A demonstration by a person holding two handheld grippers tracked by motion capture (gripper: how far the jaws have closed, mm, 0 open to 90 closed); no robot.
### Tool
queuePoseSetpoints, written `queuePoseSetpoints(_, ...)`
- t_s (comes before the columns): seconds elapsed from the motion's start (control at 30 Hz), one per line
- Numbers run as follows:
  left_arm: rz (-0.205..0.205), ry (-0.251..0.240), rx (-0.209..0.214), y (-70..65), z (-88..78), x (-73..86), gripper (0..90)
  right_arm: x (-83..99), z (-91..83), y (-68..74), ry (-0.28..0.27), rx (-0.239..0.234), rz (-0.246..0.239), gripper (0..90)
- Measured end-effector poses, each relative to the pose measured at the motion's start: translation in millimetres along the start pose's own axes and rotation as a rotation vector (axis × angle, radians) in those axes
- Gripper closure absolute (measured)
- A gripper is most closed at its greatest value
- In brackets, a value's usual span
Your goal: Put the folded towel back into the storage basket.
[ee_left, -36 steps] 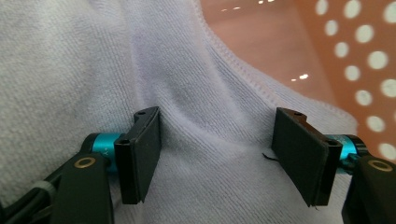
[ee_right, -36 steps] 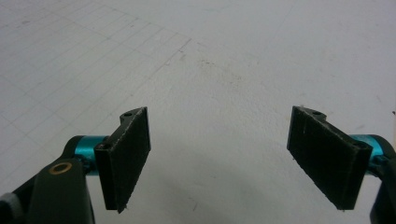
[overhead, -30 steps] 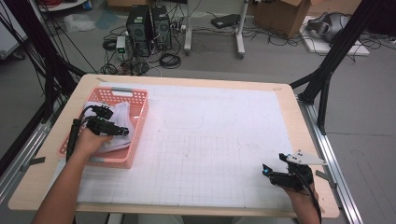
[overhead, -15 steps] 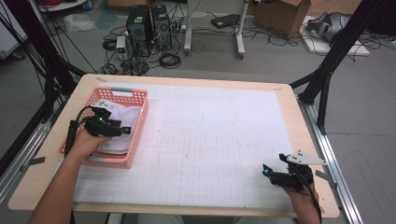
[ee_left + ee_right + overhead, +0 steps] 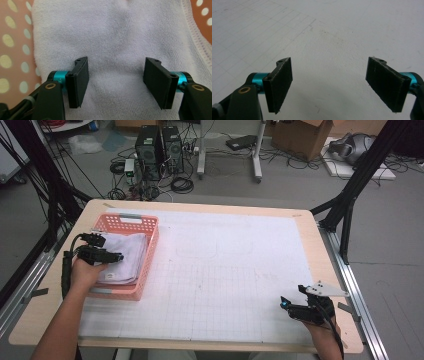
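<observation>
A pink plastic basket (image 5: 150,227) stands at the table's left side with a folded white towel (image 5: 131,251) lying in it. My left gripper (image 5: 119,256) hovers just above the towel, pointing right. In the left gripper view the left gripper (image 5: 116,65) has its jaws open, with the towel (image 5: 112,32) spread flat beneath them and nothing pinched; the basket's dotted floor (image 5: 15,37) shows at the edge. My right gripper (image 5: 284,302) rests low near the table's front right corner. In the right gripper view the right gripper (image 5: 329,62) is open over the bare white mat (image 5: 332,30).
A white gridded mat (image 5: 235,265) covers most of the wooden table (image 5: 60,320). Black frame legs (image 5: 350,195) stand at the right rear corner. Computers, cables and boxes sit on the floor beyond the far edge.
The left hand has drawn back slightly toward the basket's left side, and the towel now lies flatter. The right gripper has stayed where it was.
</observation>
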State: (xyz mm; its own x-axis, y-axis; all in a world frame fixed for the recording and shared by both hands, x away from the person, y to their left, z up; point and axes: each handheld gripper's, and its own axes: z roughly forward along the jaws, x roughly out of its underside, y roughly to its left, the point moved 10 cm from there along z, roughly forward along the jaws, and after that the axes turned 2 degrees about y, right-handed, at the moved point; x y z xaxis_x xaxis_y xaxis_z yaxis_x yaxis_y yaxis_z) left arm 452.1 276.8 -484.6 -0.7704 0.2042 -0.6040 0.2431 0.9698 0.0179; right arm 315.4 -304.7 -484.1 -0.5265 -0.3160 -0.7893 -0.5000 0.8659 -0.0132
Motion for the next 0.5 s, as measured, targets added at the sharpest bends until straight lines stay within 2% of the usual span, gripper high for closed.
queuePoseSetpoints(0.07,-0.022,-0.023,0.010,-0.1,-2.3,-3.0,36.7,0.2,-0.7,-0.6,0.000,0.002,0.004,20.4)
queuePoseSetpoints(0.13,-0.029,-0.090,0.056,-2.8,-9.8,-10.1,35.1,0.0,-1.6,-1.4,-0.004,0.003,0.008,20.4)
queuePoseSetpoints(0.27,-0.055,-0.330,0.155,-11.8,-42.3,-33.8,33.5,-0.5,-3.0,-3.0,-0.012,0.005,0.015,20.4)
queuePoseSetpoints(0.37,-0.090,-0.490,0.191,-17.7,-67.8,-46.1,26.0,-2.6,-3.7,-2.4,-0.023,0.006,0.020,20.3)
queuePoseSetpoints(0.43,-0.102,-0.568,0.235,-24.9,-80.3,-49.0,22.7,-4.4,-4.0,-1.9,-0.034,0.004,0.017,20.4)
queuePoseSetpoints(0.5,-0.084,-0.595,0.253,-32.9,-87.1,-47.9,19.7,-5.3,-3.9,-1.6,-0.040,0.003,0.017,20.3)
